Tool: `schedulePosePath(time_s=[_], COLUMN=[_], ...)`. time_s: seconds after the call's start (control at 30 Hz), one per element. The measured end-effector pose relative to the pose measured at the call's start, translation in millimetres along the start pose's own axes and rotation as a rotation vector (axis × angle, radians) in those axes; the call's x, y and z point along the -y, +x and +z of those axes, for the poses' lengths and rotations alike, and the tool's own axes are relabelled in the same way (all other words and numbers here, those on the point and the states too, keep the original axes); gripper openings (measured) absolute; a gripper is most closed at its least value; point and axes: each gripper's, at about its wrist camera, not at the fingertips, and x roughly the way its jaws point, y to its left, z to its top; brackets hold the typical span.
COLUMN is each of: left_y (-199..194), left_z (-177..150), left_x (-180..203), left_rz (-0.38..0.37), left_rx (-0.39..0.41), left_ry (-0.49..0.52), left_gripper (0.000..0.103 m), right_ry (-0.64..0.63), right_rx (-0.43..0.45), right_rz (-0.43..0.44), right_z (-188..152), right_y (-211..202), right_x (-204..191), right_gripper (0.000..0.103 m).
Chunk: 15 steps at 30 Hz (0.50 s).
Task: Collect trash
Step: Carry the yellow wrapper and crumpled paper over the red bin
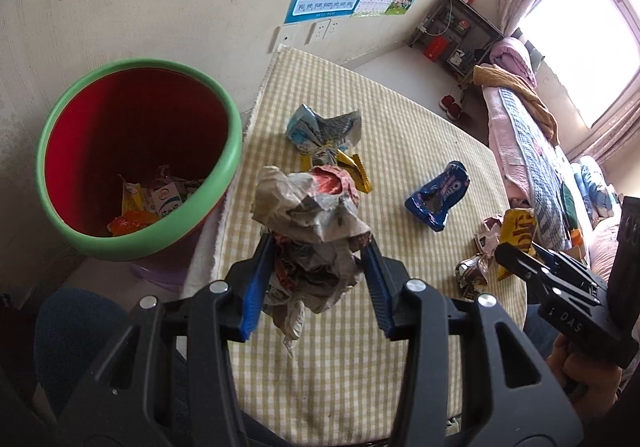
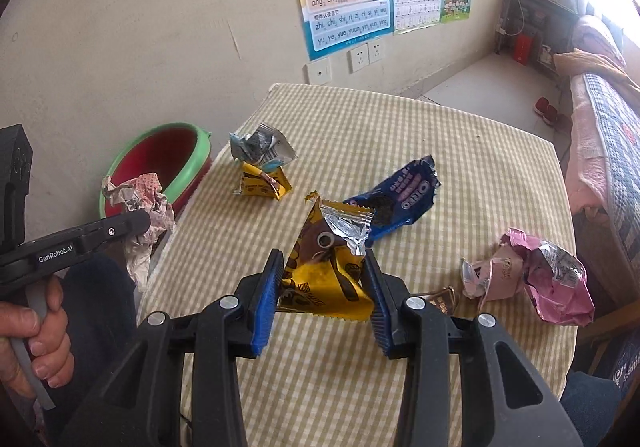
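Between left gripper [image 1: 316, 247] pads: crumpled paper [image 1: 308, 207]; right gripper [image 2: 324, 259]: yellow wrapper [image 2: 320, 271]

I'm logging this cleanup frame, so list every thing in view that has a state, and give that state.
left gripper: shut on crumpled paper wad, held above the table.
right gripper: shut on yellow wrapper, lifted.
bin: open, some wrappers at the bottom.
Oreo wrapper: torn open, lying on the table.
pink wrapper: crumpled, on the table.
blue-white wrapper: crumpled, on the table.
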Motion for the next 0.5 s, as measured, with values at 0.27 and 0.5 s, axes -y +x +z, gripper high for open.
schedulePosePath(time_s=[0.27, 0.5], left_y=[-14.4, -22.8], left_z=[9.1, 11.9], left_x=[-44.6, -93.3], left_rz=[0.032, 0.053], left_rx=[0.042, 0.076], left_ry=[-0.058, -0.159], left_gripper=[0.043, 0.043], right_ry=[-0.069, -0.153], right_rx=[-0.006, -0.007], right_rz=[0.048, 0.118], right_z=[24.2, 50.4], right_y=[23.2, 42.9], right_x=[-43.5, -95.9], right_gripper=[0.039, 0.039])
